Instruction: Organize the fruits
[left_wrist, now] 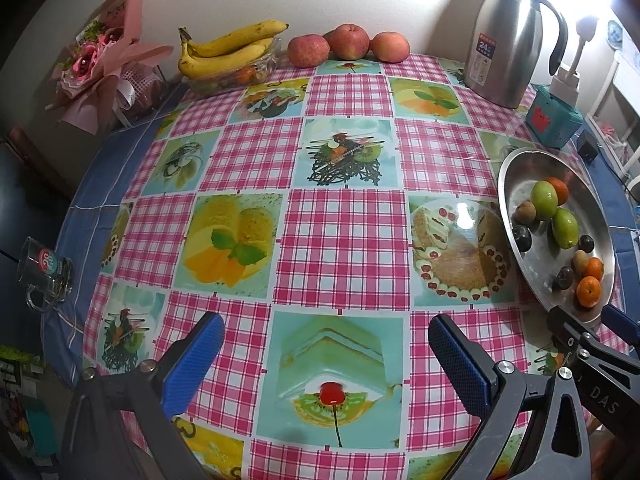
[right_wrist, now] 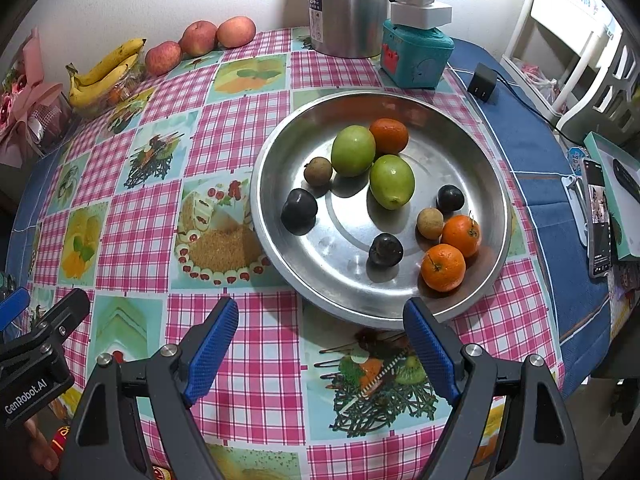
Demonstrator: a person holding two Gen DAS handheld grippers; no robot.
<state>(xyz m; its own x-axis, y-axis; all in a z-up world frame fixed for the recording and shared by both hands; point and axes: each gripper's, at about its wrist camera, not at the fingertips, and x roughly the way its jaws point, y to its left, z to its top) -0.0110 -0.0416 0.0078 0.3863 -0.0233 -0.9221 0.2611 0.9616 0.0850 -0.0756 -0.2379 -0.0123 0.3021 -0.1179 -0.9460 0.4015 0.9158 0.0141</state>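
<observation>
both tools, left tool (left_wrist: 326, 354) marked "genrobot.ai" and right tool (right_wrist: 320, 344), gape empty near the steel dish (right_wrist: 280, 216).

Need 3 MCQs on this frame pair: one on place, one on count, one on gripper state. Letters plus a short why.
1. Where is the metal pan relative to the right gripper?
A. just ahead of its fingertips
B. behind the kettle
C. on the floor

2. How many oranges lie in the pan?
A. one
B. three
C. five

3. What state is the left gripper in?
A. shut on a banana
B. shut on a plum
C. open, holding nothing

Answers:
1 A: the pan's near rim sits right beyond the blue fingertips.
2 B: one orange at the back, one orange and another orange at the front right.
3 C: its jaws stand wide apart over bare tablecloth.
</observation>
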